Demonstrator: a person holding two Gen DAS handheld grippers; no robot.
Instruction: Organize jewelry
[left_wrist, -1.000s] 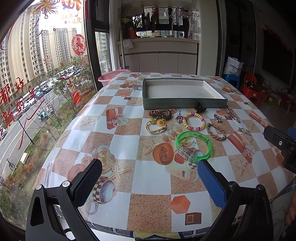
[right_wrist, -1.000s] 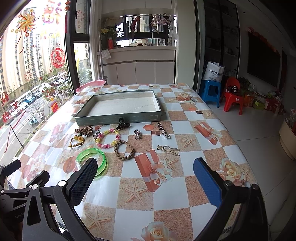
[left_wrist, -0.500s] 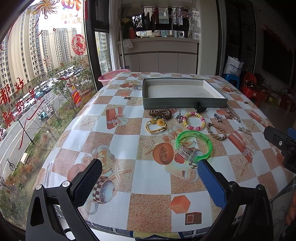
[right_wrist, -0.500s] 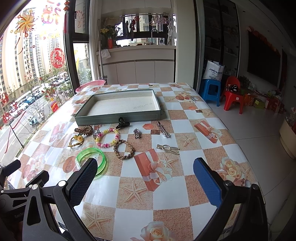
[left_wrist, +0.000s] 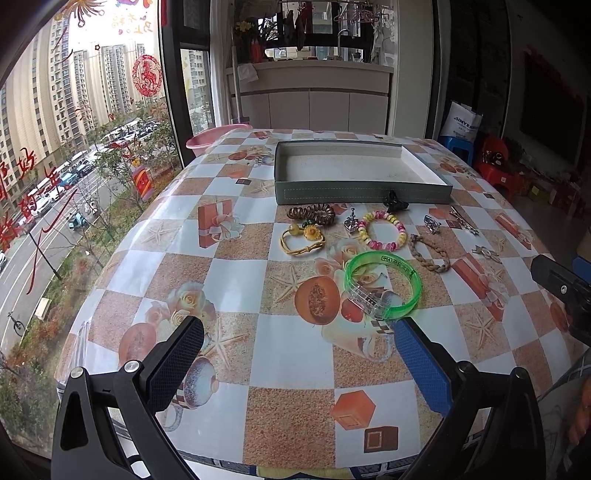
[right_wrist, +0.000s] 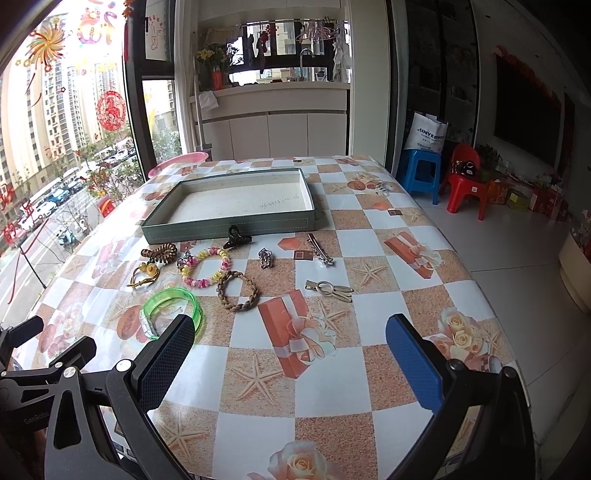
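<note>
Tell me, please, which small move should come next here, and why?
Probably bring the open left gripper forward over the translucent green plastic bangle, the piece nearest its fingers. Both grippers are empty, the shallow grey rectangular tray holds nothing, and every piece lies on the table in front of the tray.

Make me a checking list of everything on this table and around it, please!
Surface: table under a checkered cloth printed with starfish, roses and gifts.
Job's things: empty grey tray at the far side; in front of it lie a green bangle, beaded bracelet, braided bracelet, brown coil hair tie, yellow flower tie, black claw clip touching the tray wall, and metal hair clips.
Clutter: pink basin at the far edge.
Grippers: left gripper and right gripper both open, holding nothing.
Cables: nothing seen.
Surroundings: big window onto tower blocks, blue stool, red chair.
</note>
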